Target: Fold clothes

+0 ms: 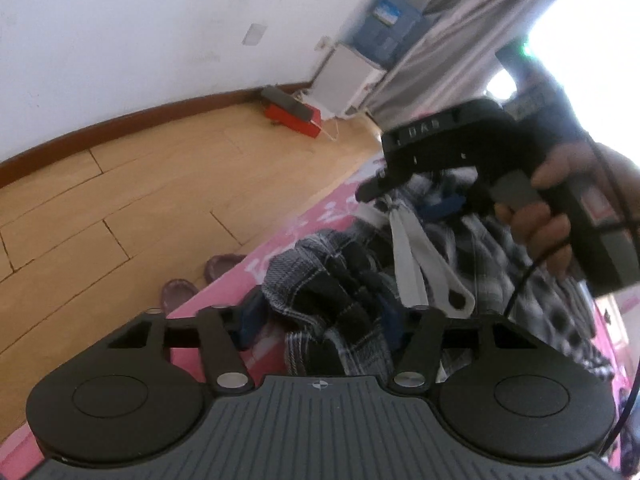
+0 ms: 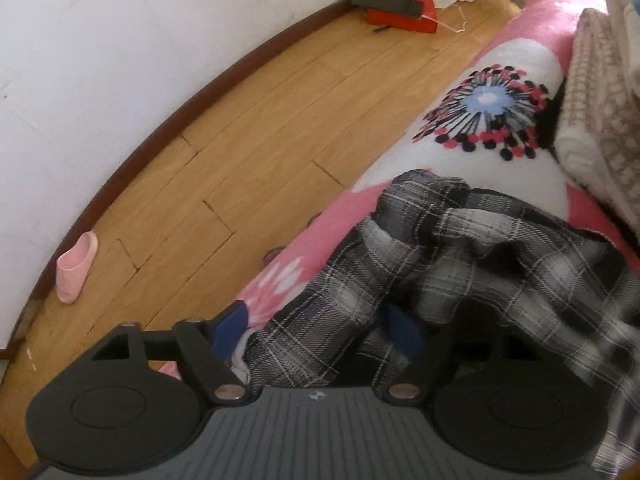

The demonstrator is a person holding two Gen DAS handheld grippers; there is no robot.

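A black, white and grey plaid garment (image 1: 332, 280) lies bunched on the pink bed cover (image 1: 320, 216), with two white drawstrings (image 1: 408, 256) hanging over it. My left gripper (image 1: 320, 320) has the bunched plaid cloth between its blue pads (image 1: 250, 320), which press on it. A hand holds my right gripper (image 1: 416, 200) above the far part of the garment, pointing steeply down. In the right wrist view the right gripper (image 2: 316, 330) straddles a fold of the plaid garment (image 2: 460, 248); its left pad (image 2: 230, 328) stands a little off the cloth.
The bed's edge (image 2: 320, 224) runs along a wooden floor (image 2: 240, 140). A white blanket with a flower print (image 2: 492, 112) and a cream knitted item (image 2: 600, 100) lie further up the bed. Slippers (image 1: 180, 292), a red box (image 1: 294, 118) and a pink object (image 2: 76, 268) are on the floor.
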